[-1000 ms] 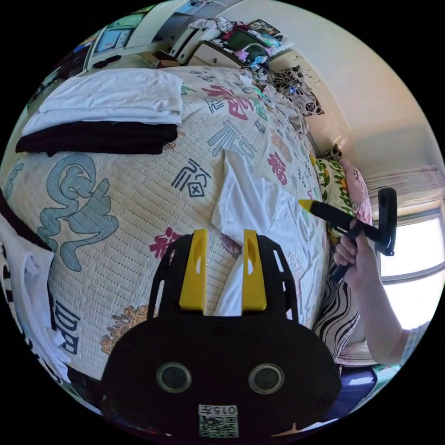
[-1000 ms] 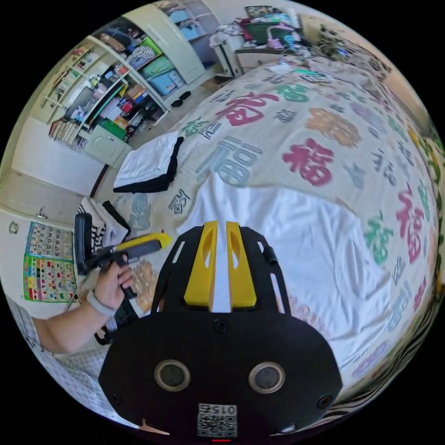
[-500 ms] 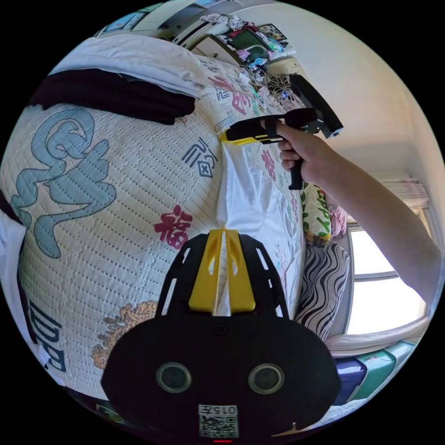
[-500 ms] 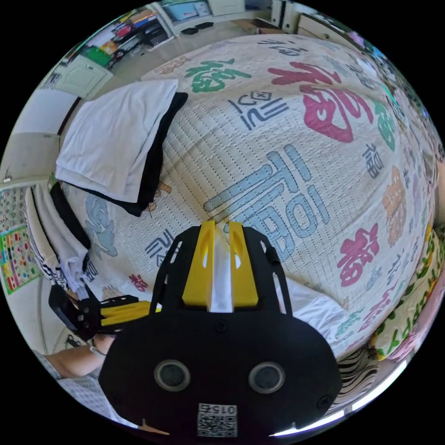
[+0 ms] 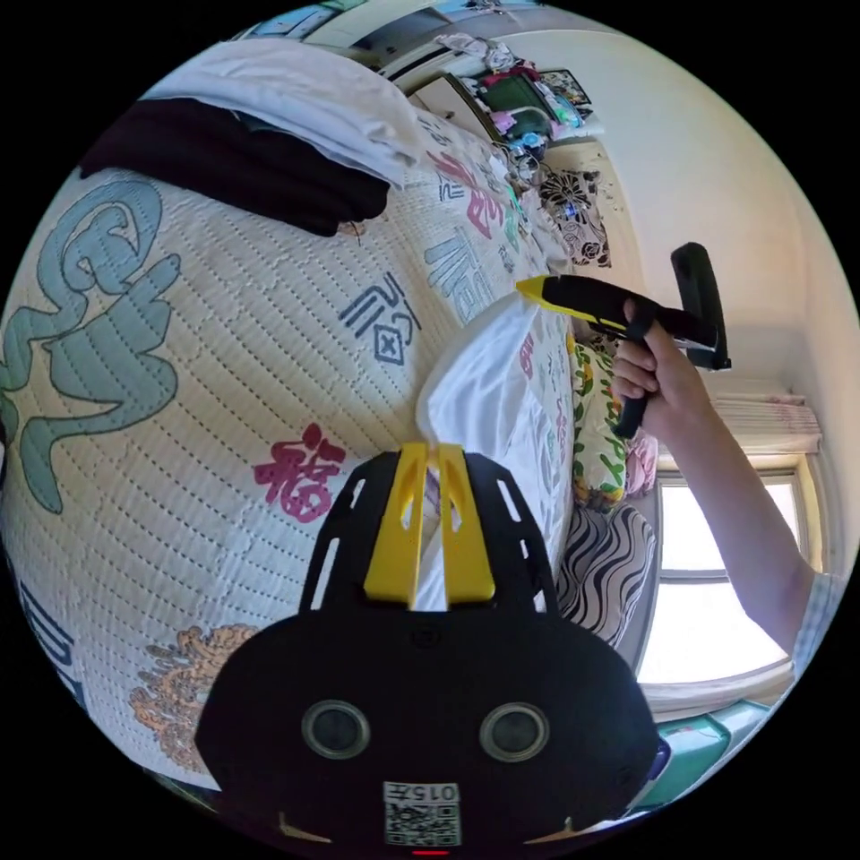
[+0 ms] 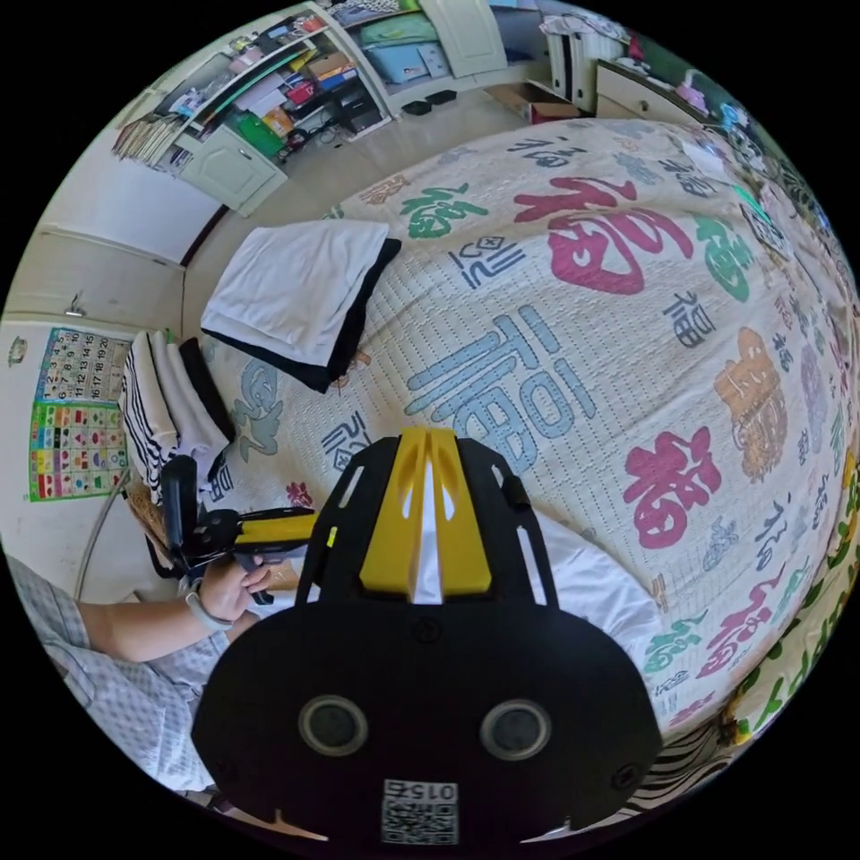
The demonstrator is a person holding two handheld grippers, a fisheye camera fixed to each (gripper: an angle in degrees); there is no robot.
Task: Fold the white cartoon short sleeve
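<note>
Shirt: the white short sleeve (image 5: 488,385) lies on the patterned quilt (image 5: 224,358), plain white fabric showing, its near edge lifted and bunched between the two grippers.
Left gripper (image 5: 429,457): yellow jaws pinched narrow on the shirt's edge.
Right gripper (image 6: 427,443): jaws almost closed, white cloth between them.
Folded stack (image 6: 296,300): white over black, well apart from the shirt.

Smooth white cloth shirt (image 5: 488,381) lies on a quilted, stitched bedspread (image 5: 224,358); tongs (image 5: 432,452) matt yellow plastic.
</note>
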